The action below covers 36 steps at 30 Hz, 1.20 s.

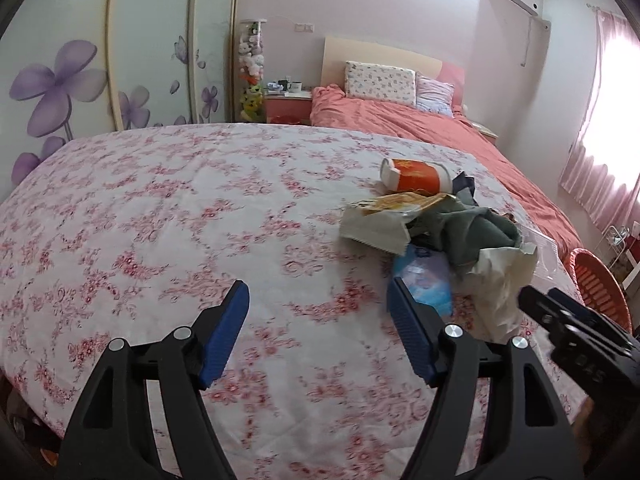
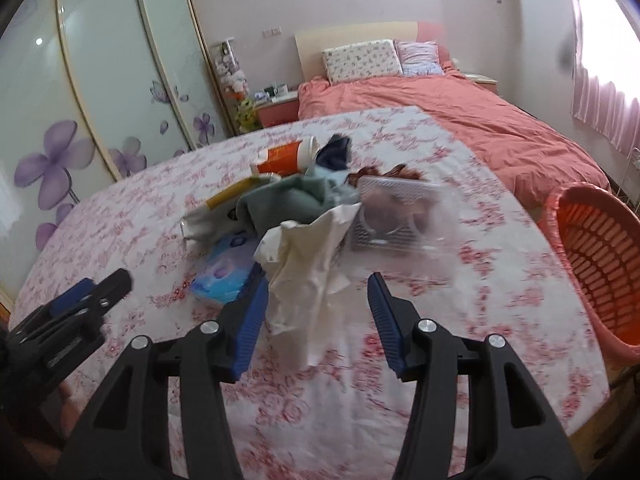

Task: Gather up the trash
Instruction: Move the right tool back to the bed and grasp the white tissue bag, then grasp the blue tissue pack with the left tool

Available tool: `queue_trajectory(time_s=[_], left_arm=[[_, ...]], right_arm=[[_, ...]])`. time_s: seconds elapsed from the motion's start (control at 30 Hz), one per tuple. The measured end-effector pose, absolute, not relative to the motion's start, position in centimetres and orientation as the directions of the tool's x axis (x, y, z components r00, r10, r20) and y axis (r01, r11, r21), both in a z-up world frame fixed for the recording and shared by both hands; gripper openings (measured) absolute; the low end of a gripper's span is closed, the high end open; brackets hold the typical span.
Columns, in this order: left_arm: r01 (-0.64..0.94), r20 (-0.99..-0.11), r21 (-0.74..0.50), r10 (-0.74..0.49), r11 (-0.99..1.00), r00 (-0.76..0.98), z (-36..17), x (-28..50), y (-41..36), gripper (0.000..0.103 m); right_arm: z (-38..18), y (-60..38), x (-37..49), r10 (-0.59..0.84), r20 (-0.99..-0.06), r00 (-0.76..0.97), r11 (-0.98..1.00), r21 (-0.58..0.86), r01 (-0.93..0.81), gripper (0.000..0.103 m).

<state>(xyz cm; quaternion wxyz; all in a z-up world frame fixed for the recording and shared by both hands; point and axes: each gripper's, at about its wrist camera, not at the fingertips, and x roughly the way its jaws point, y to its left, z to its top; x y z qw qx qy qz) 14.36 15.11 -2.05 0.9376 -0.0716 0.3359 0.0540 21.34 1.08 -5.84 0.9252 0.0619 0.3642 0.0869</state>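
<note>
Lower left of the right-wrist frame: left gripper [image 2: 86, 300], spread wide and empty; centre: trash pile [image 2: 304, 208] on the floral tablecloth [image 2: 480, 280] (orange cup [image 2: 284, 158] behind); right gripper [image 2: 316, 300] wide open, straddling crumpled white paper [image 2: 308, 256], unclamped; far right: orange basket [image 2: 600, 256].

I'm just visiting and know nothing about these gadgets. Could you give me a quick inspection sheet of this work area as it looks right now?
Surface: floral bedsheet, lightly wrinkled.
Job's things: crumpled white paper, orange cup on its side, clear plastic box, blue tissue pack, paper bag, all heaped together.
Clutter: green cloth in the pile.
Grippers: left gripper open, empty; right gripper open, its fingers either side of the paper.
Cables: nothing seen.
Surroundings: orange basket beside the bed, wardrobe behind.
</note>
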Motion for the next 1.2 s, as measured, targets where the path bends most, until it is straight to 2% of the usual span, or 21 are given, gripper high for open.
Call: queue_trajectory(time_s=[0.07,0.2,0.23,0.27,0.33,0.43,0.8,0.97,1.2], left_arm=[[-0.151,-0.641,-0.112,0.045,0.982,0.767,-2.4,14.1,15.9,0.071],[-0.153,-0.649,-0.13,0.033,0.98,0.76,-3.0,13.8,16.7,0.071],[-0.154,-0.652,-0.132,0.031,0.979,0.757,-3.1,13.8,16.7,0.071],[-0.153,-0.655,-0.138,0.026,0.979,0.755,-3.2,13.9,16.8,0.071],[-0.15,-0.66,-0.145,0.017,0.978,0.751,-3.4,13.9,16.9,0.071],[-0.143,-0.664,-0.15,0.007,0.978,0.748,-3.6,14.0,16.8,0.071],[-0.092,-0.688,-0.16,-0.045,0.983,0.724,-4.2,15.2,14.4,0.071],[-0.053,-0.696,-0.149,-0.066,0.987,0.715,-4.2,16.6,12.1,0.071],[-0.011,-0.733,-0.127,-0.086,0.992,0.675,-5.2,18.8,9.3,0.071]], right_arm=[[-6.3,1.9,22.0,0.182,-0.673,0.717,0.983,0.15,-0.109,0.063],[-7.4,3.4,23.0,0.147,-0.694,0.705,0.989,0.096,-0.112,0.063],[-7.6,3.5,23.1,0.14,-0.7,0.7,0.99,0.087,-0.111,0.059],[-7.9,3.6,23.4,0.137,-0.707,0.694,0.99,0.081,-0.113,0.048],[-8.4,3.7,23.6,0.137,-0.722,0.678,0.99,0.079,-0.116,0.035],[-8.2,3.3,23.2,0.14,-0.715,0.685,0.989,0.074,-0.126,0.03],[-4.6,0.4,18.8,0.194,-0.639,0.744,0.981,0.108,-0.164,0.027],[-2.8,-2.5,17.7,0.158,-0.592,0.791,0.987,0.126,-0.103,0.025],[-3.3,-6.6,18.1,0.1,-0.602,0.792,0.987,0.161,-0.002,0.023]])
